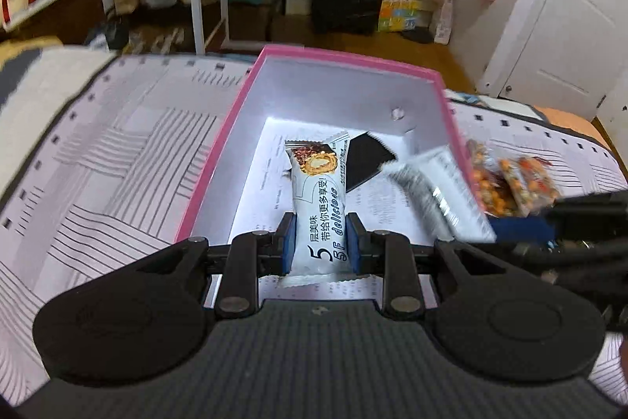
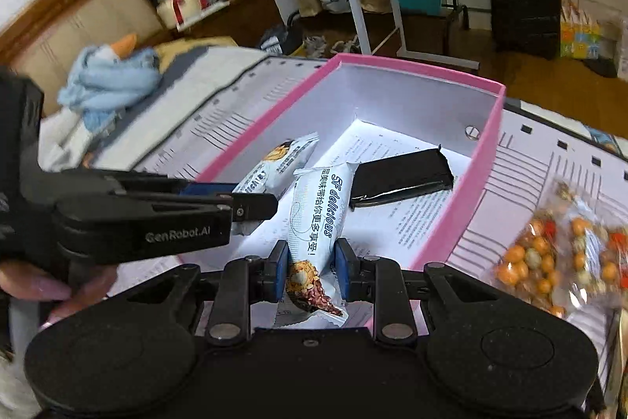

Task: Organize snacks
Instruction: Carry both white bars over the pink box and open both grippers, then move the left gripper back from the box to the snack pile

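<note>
Left wrist view: the left gripper (image 1: 320, 248) is squeezed tight on a white snack bar (image 1: 320, 199) over the pink box (image 1: 219, 152). At 3 o'clock, the right gripper (image 2: 310, 269) pinches a second white snack bar (image 2: 318, 218). A black packet (image 1: 365, 160) lies inside the box. Bags of orange nuts (image 2: 557, 262) sit outside, at 3 o'clock.
</note>
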Demonstrator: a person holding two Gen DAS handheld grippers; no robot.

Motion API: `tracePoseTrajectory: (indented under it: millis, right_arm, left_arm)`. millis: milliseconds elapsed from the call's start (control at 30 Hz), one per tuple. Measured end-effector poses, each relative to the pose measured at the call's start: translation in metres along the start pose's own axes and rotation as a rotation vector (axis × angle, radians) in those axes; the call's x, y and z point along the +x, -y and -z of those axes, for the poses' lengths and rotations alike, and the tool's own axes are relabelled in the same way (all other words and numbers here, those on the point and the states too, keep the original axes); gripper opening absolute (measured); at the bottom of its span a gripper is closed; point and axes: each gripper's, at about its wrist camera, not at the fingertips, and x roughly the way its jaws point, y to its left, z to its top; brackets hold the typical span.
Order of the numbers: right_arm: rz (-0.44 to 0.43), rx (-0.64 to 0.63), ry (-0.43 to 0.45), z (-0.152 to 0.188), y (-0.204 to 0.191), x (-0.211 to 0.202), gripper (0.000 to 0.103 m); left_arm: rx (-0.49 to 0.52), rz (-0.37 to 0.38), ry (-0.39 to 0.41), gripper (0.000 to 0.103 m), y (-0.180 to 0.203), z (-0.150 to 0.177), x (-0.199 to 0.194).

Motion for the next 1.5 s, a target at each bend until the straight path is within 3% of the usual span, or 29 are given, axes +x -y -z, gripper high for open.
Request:
tracePoseTrajectory:
  millis: [167, 333, 433, 467, 567, 800, 900, 1033, 1167, 1300, 1500]
  right_arm:
    - [0.055, -0.093, -0.039, 0.001, -0.015, 0.027, 0.029]
    - [0.128, -0.196, -0.038, 0.006, -0.032, 0.038, 0.033]
    - [0.086, -0.159, -0.049, 0.007, -0.031, 0.038, 0.048]
    - [0.083, -0.163, -0.030, 0.008, -0.032, 0.033, 0.053]
    - [0.091, -0.174, 0.034, 0.013, -0.033, 0.012, 0.057]
    - [0.092, -0.045, 0.194, 0.025, -0.011, -0.073, 0.062]
    - [0.144, -0.019, 0.246, 0.034, 0.001, -0.109, 0.064]
    - [0.240, -0.021, 0.245, 0.045, 0.014, -0.145, 0.064]
    - [0.209, 0.023, 0.187, 0.063, 0.028, -0.172, 0.066]
    - [0.249, 0.068, 0.137, 0.087, 0.039, -0.182, 0.066]
    - [0.212, 0.256, 0.106, 0.129, 0.066, -0.161, 0.067]
  left_arm:
    - [-0.044, 0.049, -0.042, 0.025, -0.015, 0.004, 0.026]
    - [-0.069, 0.036, -0.083, 0.026, -0.021, 0.011, 0.045]
    - [-0.097, 0.016, -0.088, 0.030, -0.026, 0.014, 0.048]
    - [-0.104, 0.020, -0.088, 0.031, -0.028, 0.014, 0.047]
    - [-0.128, 0.047, -0.069, 0.046, -0.031, 0.017, 0.037]
    - [-0.081, 0.099, 0.018, 0.046, -0.026, 0.015, -0.005]
    - [-0.029, 0.130, 0.056, 0.044, -0.012, 0.012, -0.028]
    - [0.067, 0.168, 0.073, 0.044, 0.020, 0.004, -0.053]
    - [0.154, 0.216, 0.068, 0.046, 0.060, -0.006, -0.068]
    - [0.202, 0.272, 0.047, 0.049, 0.097, -0.010, -0.069]
    - [0.295, 0.328, -0.043, 0.047, 0.153, -0.003, -0.047]
